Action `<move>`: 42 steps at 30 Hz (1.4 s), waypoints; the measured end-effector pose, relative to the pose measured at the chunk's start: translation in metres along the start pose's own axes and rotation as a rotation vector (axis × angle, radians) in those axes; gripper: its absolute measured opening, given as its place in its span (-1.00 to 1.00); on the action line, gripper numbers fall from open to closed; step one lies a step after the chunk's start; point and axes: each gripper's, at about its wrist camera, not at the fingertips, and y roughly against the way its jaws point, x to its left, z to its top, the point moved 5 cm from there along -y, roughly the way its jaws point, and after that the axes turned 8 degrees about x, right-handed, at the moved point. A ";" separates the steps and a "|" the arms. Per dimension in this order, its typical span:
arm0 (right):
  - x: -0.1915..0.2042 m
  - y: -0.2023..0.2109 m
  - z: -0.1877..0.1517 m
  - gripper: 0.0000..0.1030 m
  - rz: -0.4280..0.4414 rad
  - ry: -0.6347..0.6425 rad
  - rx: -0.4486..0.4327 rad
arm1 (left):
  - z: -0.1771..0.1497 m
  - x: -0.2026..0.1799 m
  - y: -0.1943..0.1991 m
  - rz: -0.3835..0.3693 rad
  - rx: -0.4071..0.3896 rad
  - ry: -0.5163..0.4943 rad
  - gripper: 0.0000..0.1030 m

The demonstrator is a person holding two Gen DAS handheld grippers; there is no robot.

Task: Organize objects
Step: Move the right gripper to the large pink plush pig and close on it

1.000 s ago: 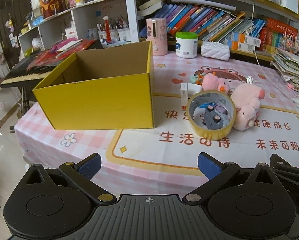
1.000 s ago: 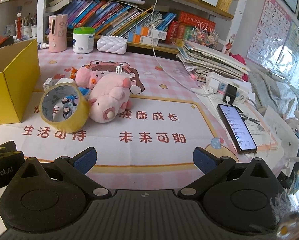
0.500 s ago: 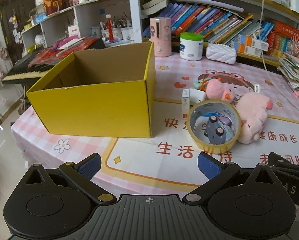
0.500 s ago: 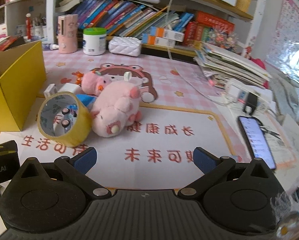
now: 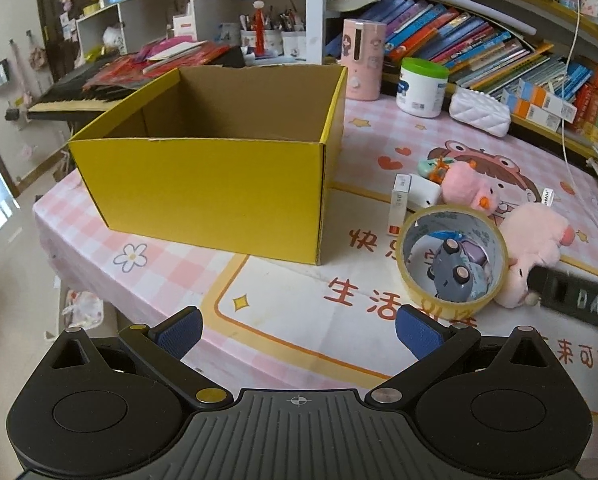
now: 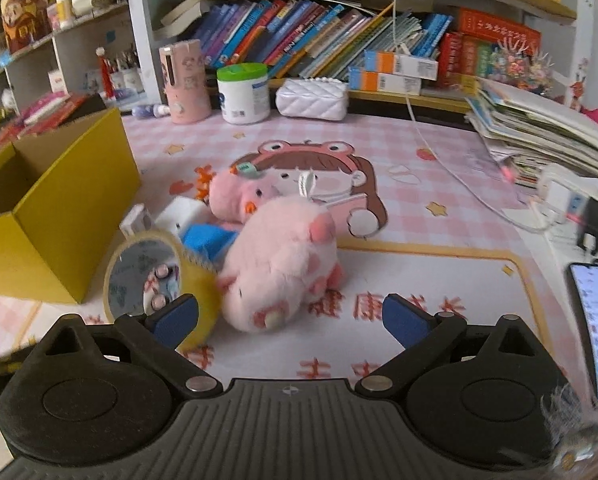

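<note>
An open yellow cardboard box (image 5: pixel 219 184) stands on the pink tablecloth, its inside bare as far as I see. To its right a tape roll (image 5: pixel 451 256) stands on edge with a grey toy car (image 5: pixel 455 276) showing through its hole. A big pink plush pig (image 6: pixel 283 264) lies beside the roll, with a smaller pink plush (image 6: pixel 239 196) behind it. My left gripper (image 5: pixel 299 328) is open over the cloth, nothing between its fingers. My right gripper (image 6: pixel 291 318) is wide and closing; the pig's near end sits between its fingertips, untouched, and its left finger (image 6: pixel 175 316) overlaps the tape roll (image 6: pixel 155 276).
A white charger (image 6: pixel 183 212), a small white carton (image 5: pixel 399 208) and a blue item (image 6: pixel 207 240) lie near the plush toys. A phone (image 6: pixel 595 320), power strip and stacked papers (image 6: pixel 539 128) are at the right. A jar (image 6: pixel 243 92), pink dispenser and bookshelf line the back.
My right gripper has swung left and moved in on the big plush pig, which now fills the space ahead of its fingers. One of its fingers has come into the left wrist view.
</note>
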 end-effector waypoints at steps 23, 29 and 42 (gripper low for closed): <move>-0.018 -0.089 0.054 0.87 0.109 -0.135 0.095 | -0.011 0.026 0.019 0.134 -0.030 0.182 1.00; -0.024 -0.093 0.052 0.33 0.128 -0.160 0.117 | -0.006 0.019 0.018 0.123 -0.033 0.149 1.00; -0.056 -0.044 0.064 0.17 0.098 -0.132 -0.020 | 0.004 -0.020 0.001 -0.004 -0.022 0.072 1.00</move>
